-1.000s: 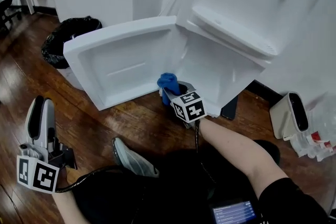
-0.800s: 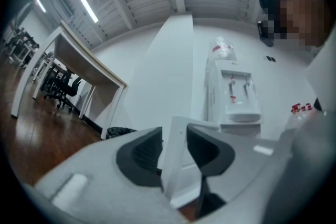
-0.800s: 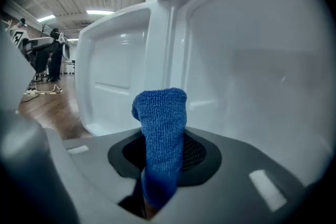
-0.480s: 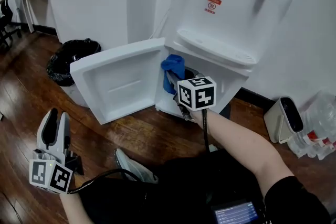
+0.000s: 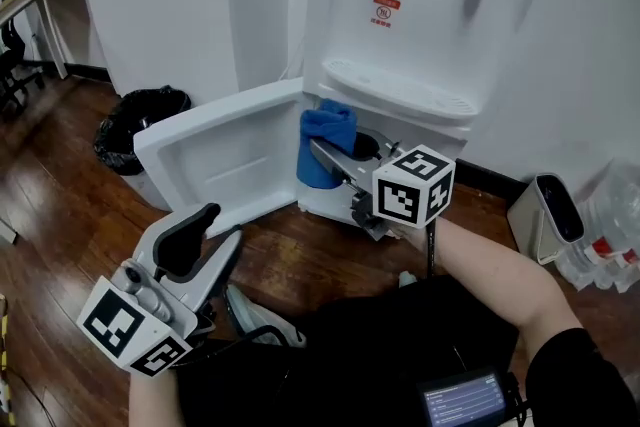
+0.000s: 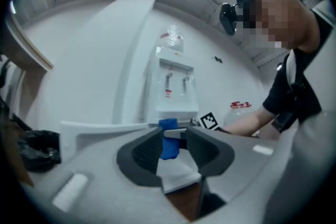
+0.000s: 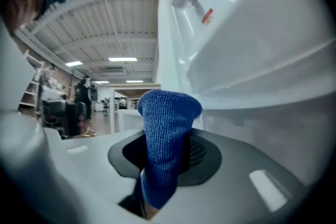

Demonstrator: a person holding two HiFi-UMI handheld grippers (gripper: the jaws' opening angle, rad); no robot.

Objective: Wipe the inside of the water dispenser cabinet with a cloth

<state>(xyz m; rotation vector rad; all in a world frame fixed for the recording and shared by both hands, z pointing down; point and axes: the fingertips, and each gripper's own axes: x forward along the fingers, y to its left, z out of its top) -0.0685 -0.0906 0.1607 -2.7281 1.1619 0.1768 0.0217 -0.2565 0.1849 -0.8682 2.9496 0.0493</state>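
Note:
The white water dispenser (image 5: 420, 25) stands against the wall, its low cabinet door (image 5: 220, 155) swung open to the left. My right gripper (image 5: 322, 155) is shut on a blue cloth (image 5: 325, 130) and holds it level at the cabinet's mouth, just under the drip tray (image 5: 400, 90). In the right gripper view the cloth (image 7: 168, 113) stands up between the jaws of that gripper (image 7: 167, 144). My left gripper (image 5: 218, 227) hovers low in front of the door, shut with nothing in it after its jaws closed a little further. The left gripper view (image 6: 173, 145) looks at the dispenser (image 6: 176, 92) and the cloth (image 6: 168, 124). The cabinet's inside is mostly hidden.
A black bin bag (image 5: 140, 115) sits left of the door on the wooden floor (image 5: 60, 175). A small white bin (image 5: 550, 215) and plastic bottles (image 5: 610, 235) stand at the right by the wall. A shoe (image 5: 255, 310) is below the left gripper.
The right gripper has lifted the cloth from the floor up to the cabinet opening. The left gripper has swung right and turned toward the open door.

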